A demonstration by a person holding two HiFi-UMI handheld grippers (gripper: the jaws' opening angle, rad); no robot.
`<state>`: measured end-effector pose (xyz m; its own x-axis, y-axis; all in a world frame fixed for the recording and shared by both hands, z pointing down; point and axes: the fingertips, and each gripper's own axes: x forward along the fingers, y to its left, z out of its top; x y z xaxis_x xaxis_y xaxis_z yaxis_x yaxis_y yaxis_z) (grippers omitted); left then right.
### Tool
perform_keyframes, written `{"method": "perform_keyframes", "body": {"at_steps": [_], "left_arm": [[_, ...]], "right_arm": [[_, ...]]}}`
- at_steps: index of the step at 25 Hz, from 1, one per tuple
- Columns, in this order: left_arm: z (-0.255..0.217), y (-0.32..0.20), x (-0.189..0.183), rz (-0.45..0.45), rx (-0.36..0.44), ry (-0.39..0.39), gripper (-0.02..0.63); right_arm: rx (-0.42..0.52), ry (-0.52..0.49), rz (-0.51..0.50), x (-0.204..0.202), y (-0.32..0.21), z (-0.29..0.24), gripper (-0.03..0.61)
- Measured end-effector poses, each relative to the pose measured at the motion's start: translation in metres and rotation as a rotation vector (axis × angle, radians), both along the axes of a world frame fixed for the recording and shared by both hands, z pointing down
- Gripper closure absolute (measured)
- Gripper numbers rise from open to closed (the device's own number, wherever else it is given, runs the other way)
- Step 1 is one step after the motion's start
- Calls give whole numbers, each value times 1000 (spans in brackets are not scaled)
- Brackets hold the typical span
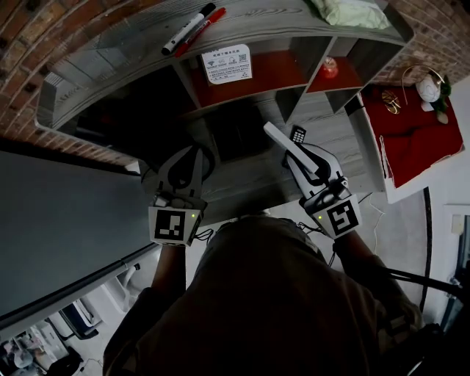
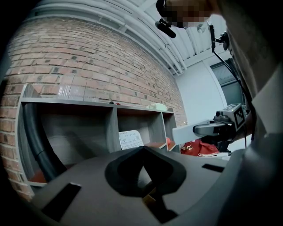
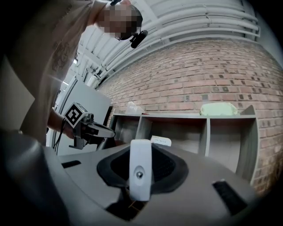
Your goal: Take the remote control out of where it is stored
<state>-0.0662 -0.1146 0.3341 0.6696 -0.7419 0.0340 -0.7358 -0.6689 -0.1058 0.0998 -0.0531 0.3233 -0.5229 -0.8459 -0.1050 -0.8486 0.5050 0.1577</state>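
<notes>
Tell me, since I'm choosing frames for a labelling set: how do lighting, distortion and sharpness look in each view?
Head view: dim overall, the left compartment of the shelf lost in shadow, the person's torso nearly black. Left gripper view: strong fisheye bends the brick wall, corners vignetted, the left claw up close soft. Right gripper view: same curvature, yet the remote control is fairly sharp.

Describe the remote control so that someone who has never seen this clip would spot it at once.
A grey shelf unit stands against a brick wall. Just in front of it, the right gripper is clamped on the remote control: a slim white bar sticking out past the jaws, unlike the black and red markers lying on the shelf top.
</notes>
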Motion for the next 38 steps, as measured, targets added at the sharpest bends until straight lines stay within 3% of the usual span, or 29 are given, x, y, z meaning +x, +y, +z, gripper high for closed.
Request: {"method": "perform_keyframes", "body": {"at_steps": [5, 10, 17, 27, 38], "left_arm": [[0, -2, 9, 15, 2, -5, 603], [0, -4, 18, 29, 6, -16, 603], [-1, -1, 28, 44, 4, -19, 603], [-3, 0, 34, 39, 2, -19, 603], [-1, -1, 26, -2, -13, -15, 603]], "right_arm": [[-8, 12, 23, 9, -4, 2, 494], [-75, 98, 86, 33, -28, 23, 492], [-200, 309, 73, 55, -75, 90, 492], [-471, 686, 25, 61, -119, 243, 494], [-658, 919, 6, 74, -145, 350, 492]]}}
